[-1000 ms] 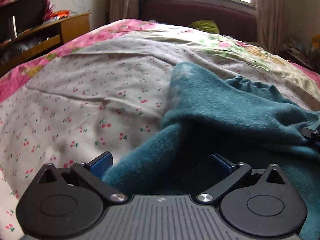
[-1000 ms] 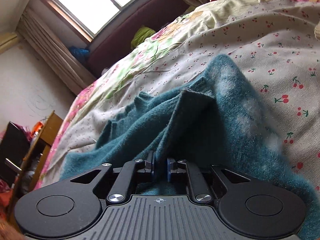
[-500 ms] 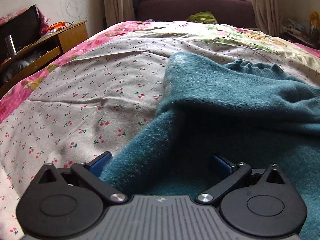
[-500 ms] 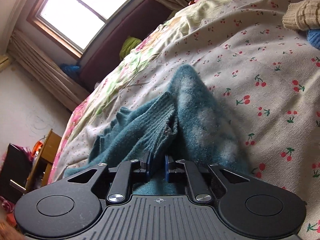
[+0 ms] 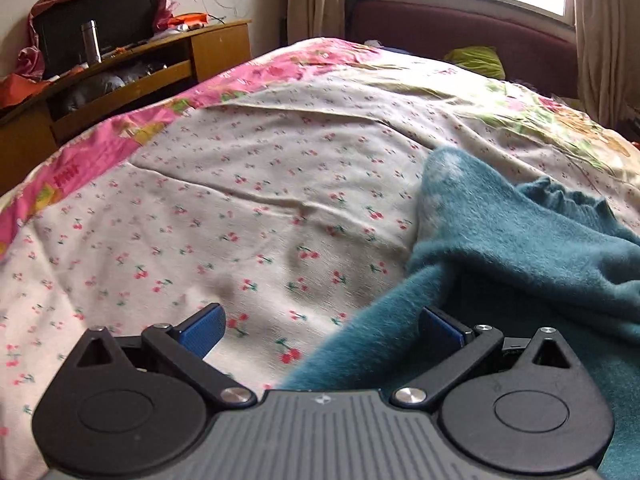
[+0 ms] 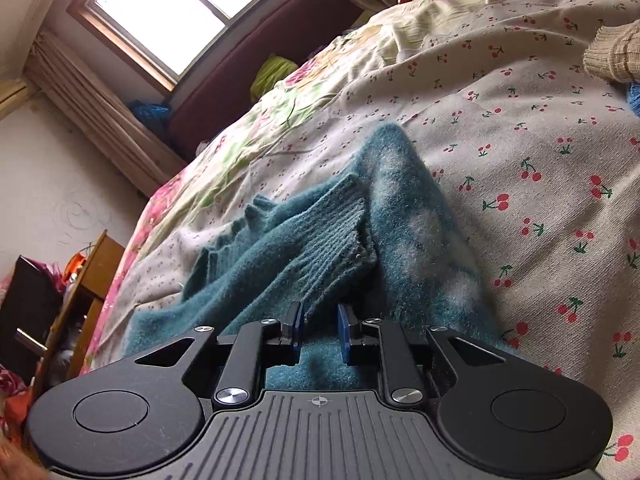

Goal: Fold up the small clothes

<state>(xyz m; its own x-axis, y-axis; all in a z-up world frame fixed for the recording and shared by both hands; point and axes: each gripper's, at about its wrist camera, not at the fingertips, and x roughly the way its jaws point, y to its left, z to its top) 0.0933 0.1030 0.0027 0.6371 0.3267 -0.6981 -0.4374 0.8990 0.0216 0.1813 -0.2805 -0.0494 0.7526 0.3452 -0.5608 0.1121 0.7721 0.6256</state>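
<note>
Left gripper (image 5: 320,326): your jaws stand wide apart, sweater edge between them.
Right gripper (image 6: 319,330): your jaws parted slightly, cuff (image 6: 340,232) just ahead.
Sweater (image 5: 520,248): teal, crumpled on the bed (image 5: 240,184).

right gripper (image 6: 319,330): my jaws have parted and let go of the ribbed cuff (image 6: 340,232).
left gripper (image 5: 322,330): I've slid left; teal sweater (image 5: 520,248) now sits at frame right.
</note>
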